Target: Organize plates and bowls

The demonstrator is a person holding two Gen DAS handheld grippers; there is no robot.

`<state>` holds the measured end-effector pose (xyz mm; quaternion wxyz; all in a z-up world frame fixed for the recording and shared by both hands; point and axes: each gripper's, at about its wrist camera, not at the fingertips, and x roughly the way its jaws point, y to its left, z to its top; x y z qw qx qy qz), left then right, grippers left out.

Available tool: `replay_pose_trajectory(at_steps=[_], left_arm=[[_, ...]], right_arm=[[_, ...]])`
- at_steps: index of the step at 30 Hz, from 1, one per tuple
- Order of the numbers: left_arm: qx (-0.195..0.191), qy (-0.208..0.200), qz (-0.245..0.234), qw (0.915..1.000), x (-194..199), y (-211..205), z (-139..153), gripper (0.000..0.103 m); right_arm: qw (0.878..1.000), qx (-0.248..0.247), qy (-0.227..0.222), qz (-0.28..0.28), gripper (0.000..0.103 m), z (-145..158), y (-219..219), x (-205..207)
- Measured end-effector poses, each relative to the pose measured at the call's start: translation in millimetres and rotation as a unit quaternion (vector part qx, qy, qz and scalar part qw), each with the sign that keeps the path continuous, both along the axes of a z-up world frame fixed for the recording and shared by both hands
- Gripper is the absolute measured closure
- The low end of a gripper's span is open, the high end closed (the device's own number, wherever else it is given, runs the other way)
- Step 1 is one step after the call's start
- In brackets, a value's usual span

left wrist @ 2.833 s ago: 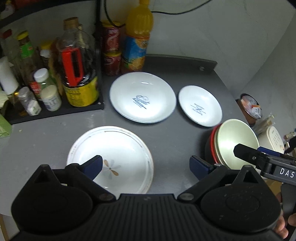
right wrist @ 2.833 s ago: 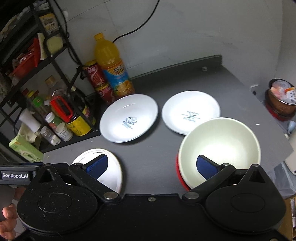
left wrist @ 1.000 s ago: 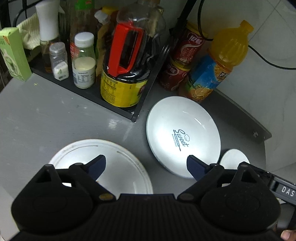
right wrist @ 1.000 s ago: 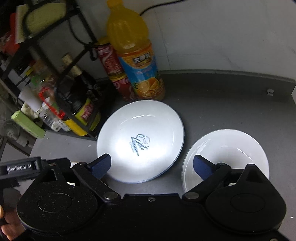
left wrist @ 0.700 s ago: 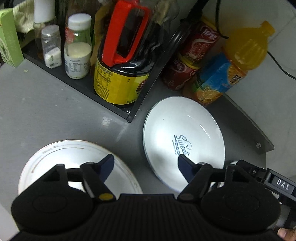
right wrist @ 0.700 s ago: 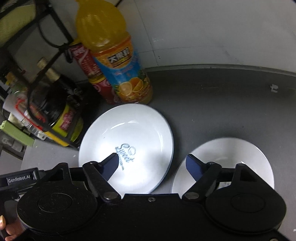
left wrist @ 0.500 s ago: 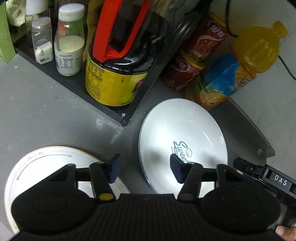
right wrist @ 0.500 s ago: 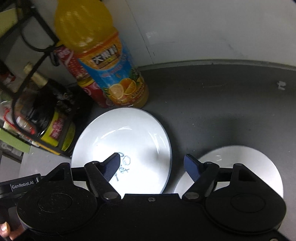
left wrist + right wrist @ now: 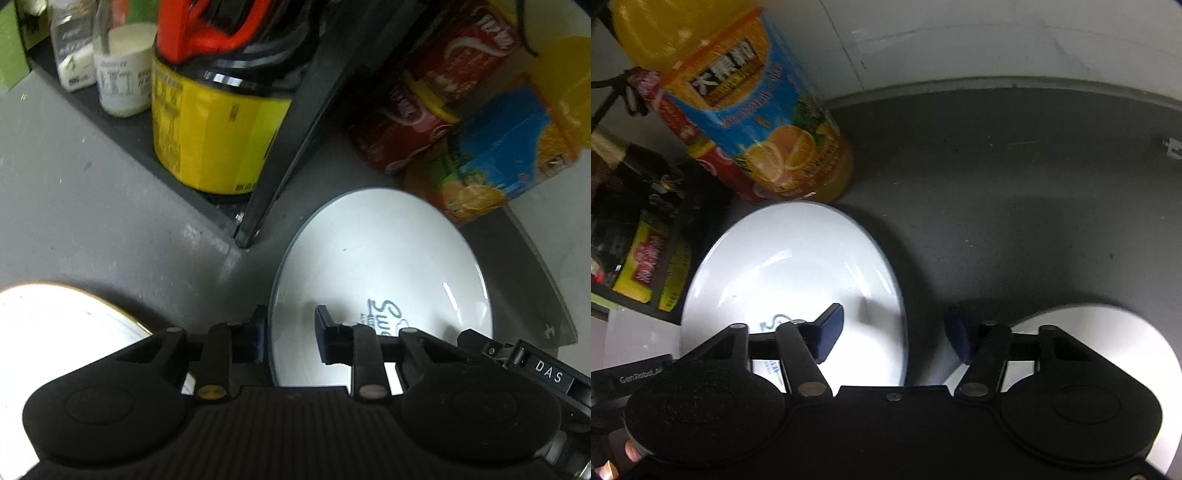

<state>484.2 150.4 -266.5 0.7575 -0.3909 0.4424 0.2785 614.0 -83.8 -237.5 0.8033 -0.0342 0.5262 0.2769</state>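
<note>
A white plate with blue "Sweet" lettering (image 9: 384, 258) (image 9: 790, 266) lies on the grey counter. My left gripper (image 9: 290, 332) straddles its left rim, one finger outside and one over the plate. Its jaws are closing, and a gap still shows beside the rim. My right gripper (image 9: 894, 330) straddles the opposite rim with wider jaws that are also closing, and its pads are off the plate. A gold-rimmed plate (image 9: 55, 325) lies at lower left. A smaller white plate (image 9: 1108, 332) lies to the right, partly hidden under the right gripper.
An orange juice bottle (image 9: 757, 110) and red cans (image 9: 424, 110) stand just behind the "Sweet" plate. A black rack post (image 9: 280, 155) and a yellow-labelled jar (image 9: 214, 140) stand close on the left. The counter's raised back edge (image 9: 997, 88) runs along the wall.
Both grippers have come down and forward onto the "Sweet" plate. Their jaws have narrowed from wide open and now straddle its opposite rims. The bowls have left both views.
</note>
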Motion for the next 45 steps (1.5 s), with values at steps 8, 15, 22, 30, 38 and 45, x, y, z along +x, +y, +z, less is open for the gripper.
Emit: replay_pose_trajectory(at_steps=[8,15,22,30,38,45], left_arm=[[-0.005,-0.012,0.028,0.9995,2.3,5.5,-2.8,0.084],[-0.019,-0.019,0.033,0.9991,3.6,13.3,-3.8,0.085],[-0.054,-0.041,0.049,0.9965,-9.1,22.5,-4.4,0.09],[-0.063,-0.06,0.034,0.9956,-28.0,30.1,11.3,0.092],[-0.079,-0.069,0.018,0.9943,-44.1,32.9,19.0,0.092],[-0.088,-0.074,0.003,0.9934,-63.2,38.1,24.9,0.092]], right_arm=[[1.0,-0.005,-0.009,0.011,0.066,-3.3,4.0,3.5],[1.0,0.01,-0.014,0.007,0.085,0.4,2.1,1.8],[0.999,0.02,-0.029,0.006,0.091,11.1,-3.1,-9.7],[0.999,0.041,-0.035,0.003,0.096,31.5,-12.3,-19.1],[0.998,0.05,-0.038,-0.015,0.097,37.8,-17.5,-33.9],[0.997,0.062,-0.044,-0.03,0.098,49.6,-18.7,-58.7]])
